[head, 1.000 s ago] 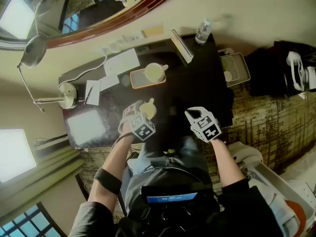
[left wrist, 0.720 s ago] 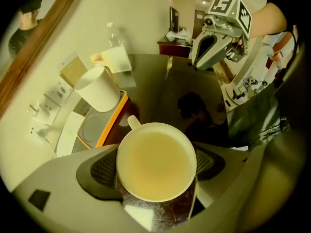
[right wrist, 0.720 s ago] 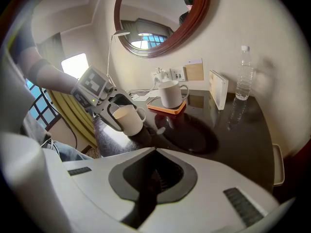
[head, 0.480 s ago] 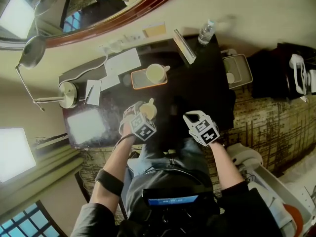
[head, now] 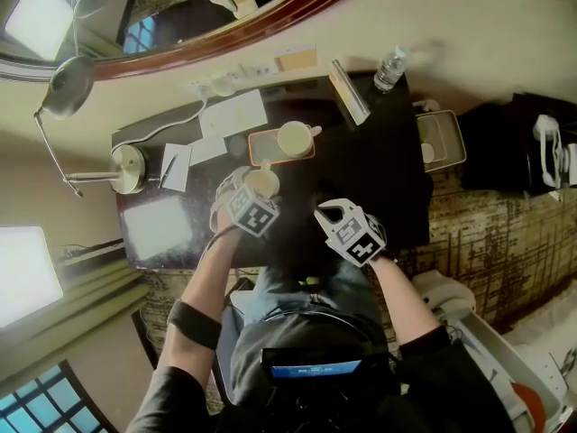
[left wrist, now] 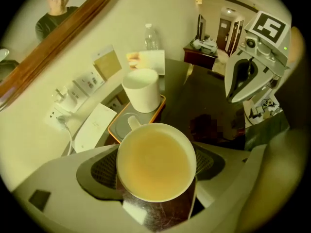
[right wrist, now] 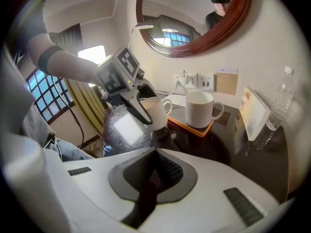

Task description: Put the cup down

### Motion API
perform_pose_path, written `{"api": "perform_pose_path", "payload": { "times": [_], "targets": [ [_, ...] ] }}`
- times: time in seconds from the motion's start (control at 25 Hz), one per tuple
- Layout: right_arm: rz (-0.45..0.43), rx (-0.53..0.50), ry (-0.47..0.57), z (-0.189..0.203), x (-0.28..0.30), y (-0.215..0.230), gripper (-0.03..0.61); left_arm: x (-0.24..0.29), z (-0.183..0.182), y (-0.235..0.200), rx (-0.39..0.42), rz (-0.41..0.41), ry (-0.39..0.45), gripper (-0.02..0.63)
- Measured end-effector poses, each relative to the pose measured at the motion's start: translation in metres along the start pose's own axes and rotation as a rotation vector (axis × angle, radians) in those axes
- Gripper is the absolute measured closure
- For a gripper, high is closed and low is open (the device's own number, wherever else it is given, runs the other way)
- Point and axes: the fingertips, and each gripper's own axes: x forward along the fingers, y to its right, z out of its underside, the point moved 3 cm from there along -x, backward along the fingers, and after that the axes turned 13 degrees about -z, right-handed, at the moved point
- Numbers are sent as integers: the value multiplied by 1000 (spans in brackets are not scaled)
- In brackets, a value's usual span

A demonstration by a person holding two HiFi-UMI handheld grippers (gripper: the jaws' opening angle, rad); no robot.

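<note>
My left gripper is shut on a cream cup, which hangs just off the dark table beside the orange tray. Its jaws have just been closing, and the cup fills the space between the pads, handle pointing toward the tray. A second white cup stands on that tray. My right gripper hovers right of the held cup, shut and empty. From the right gripper view its jaws meet, with the held cup and the left gripper's finger ahead.
A water bottle and a propped booklet stand at the table's far right. Papers, a cable and a desk lamp lie to the left. A small tray sits beyond the right edge. The wall with a mirror is behind.
Both grippers have moved away from the person, toward the orange tray. The cream cup has travelled with the left gripper and is now close to the tray's near corner.
</note>
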Motion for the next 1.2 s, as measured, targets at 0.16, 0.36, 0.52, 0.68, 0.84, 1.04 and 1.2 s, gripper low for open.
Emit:
{"api": "perform_pose_path", "payload": {
  "times": [0.16,0.36,0.52,0.68,0.84,1.04,1.2],
  "targets": [
    [-20,-69,-9,-29,13,1,565,3,-11,-28,-12,-24,12,186],
    [-78,-128,-34,-49,37,-5,565,9,-24,-52,-13,-26,16,186],
    [-107,-186,-60,-65,52,-10,565,15,-33,-63,1,-22,26,186],
    [-136,-209,-73,-73,63,-13,565,22,-40,-72,20,-16,28,186],
    [-134,-204,-77,-76,66,-9,565,28,-46,-78,26,-8,31,186],
    [-139,-193,-83,-73,68,-3,565,35,-55,-81,44,6,34,186],
    [-133,-190,-83,-76,67,3,565,41,-58,-80,53,17,32,186]
  ]
}}
